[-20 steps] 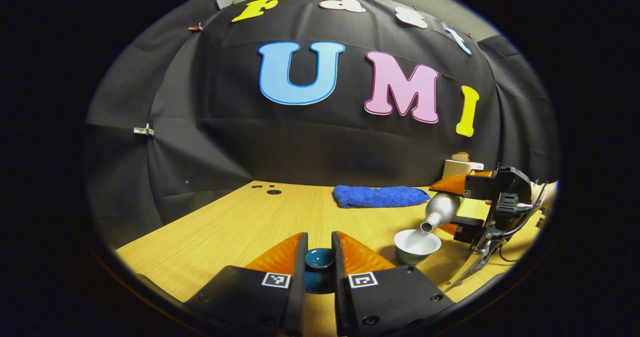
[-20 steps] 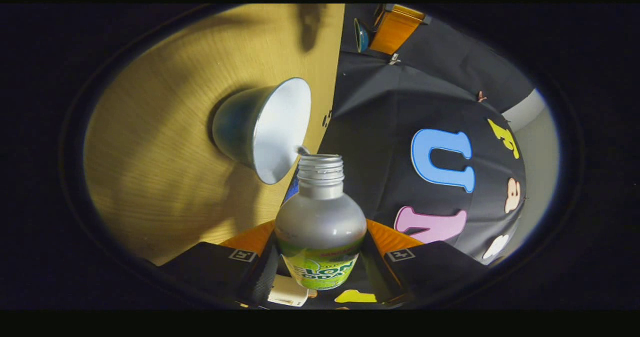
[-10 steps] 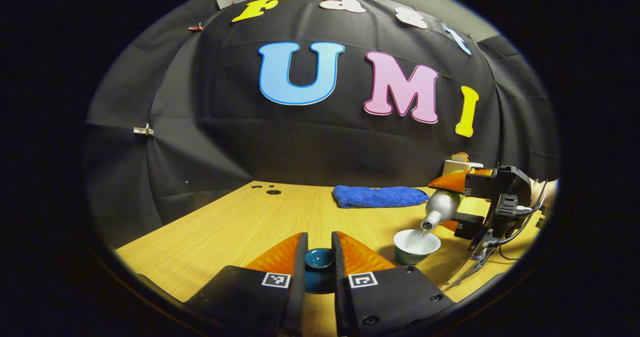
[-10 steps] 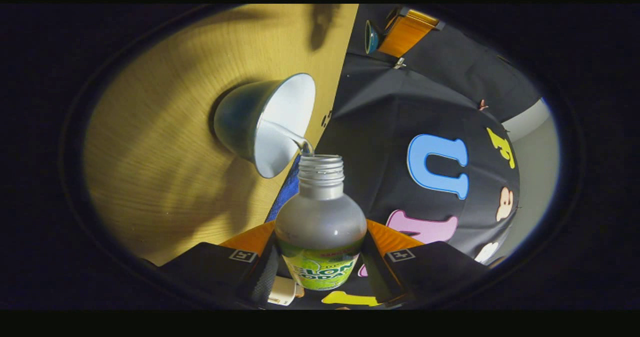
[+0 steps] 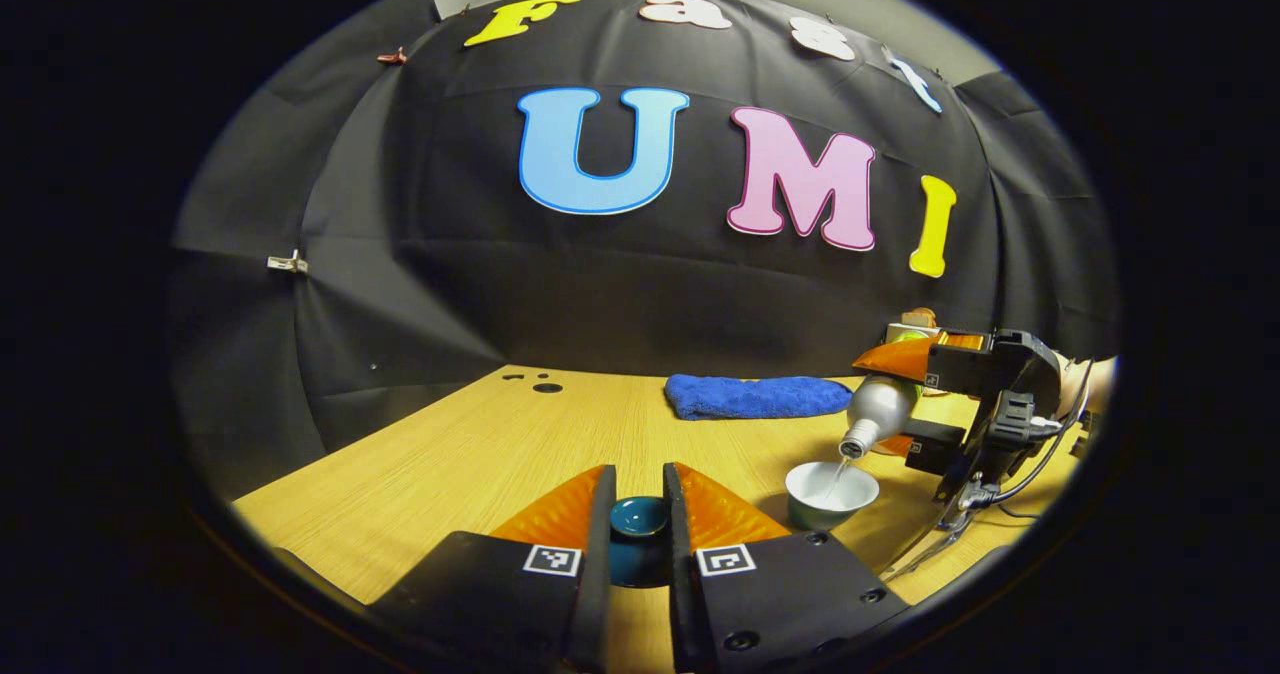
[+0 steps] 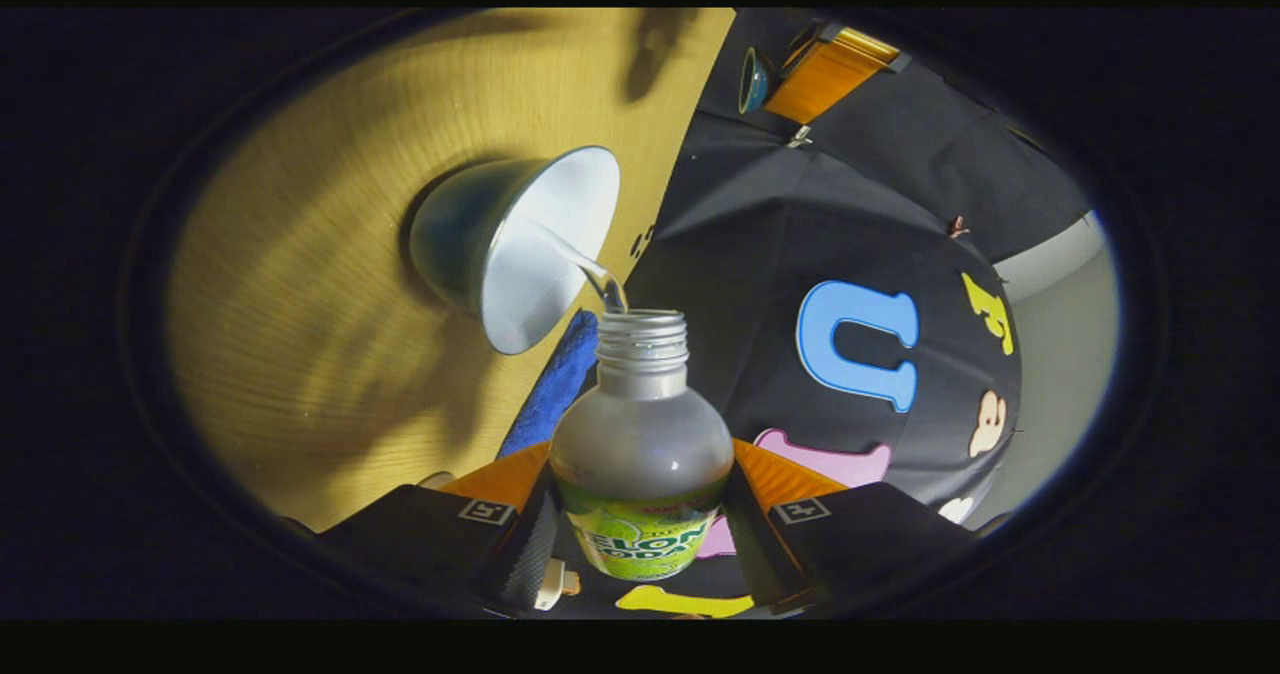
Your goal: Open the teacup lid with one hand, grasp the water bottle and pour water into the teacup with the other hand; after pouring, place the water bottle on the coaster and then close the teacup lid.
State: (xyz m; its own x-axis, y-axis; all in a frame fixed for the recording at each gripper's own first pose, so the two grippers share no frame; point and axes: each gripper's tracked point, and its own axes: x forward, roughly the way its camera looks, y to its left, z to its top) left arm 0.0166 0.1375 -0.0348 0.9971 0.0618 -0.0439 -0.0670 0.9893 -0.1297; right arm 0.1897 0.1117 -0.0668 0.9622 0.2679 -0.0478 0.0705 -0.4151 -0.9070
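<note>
Silver water bottle (image 6: 641,424), clamped in the right gripper (image 6: 640,514), is streaming into the teacup (image 5: 832,492) near the tabletop's right edge. Left gripper (image 5: 638,529) pinches the lid (image 5: 639,517). I'd keep the tilt gentle and the mouth over the cup's middle.

One teacup (image 5: 832,494), one lid (image 5: 638,517), one bottle (image 6: 641,444), one towel (image 5: 757,395).

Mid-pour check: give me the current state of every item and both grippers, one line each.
teacup: uncovered, upright on table, taking water.
teacup lid: off the cup, pinched in left gripper.
water bottle: uncapped, tilted, stream running into teacup.
right gripper: shut on water bottle.
blue towel: lying on table, untouched.
</note>
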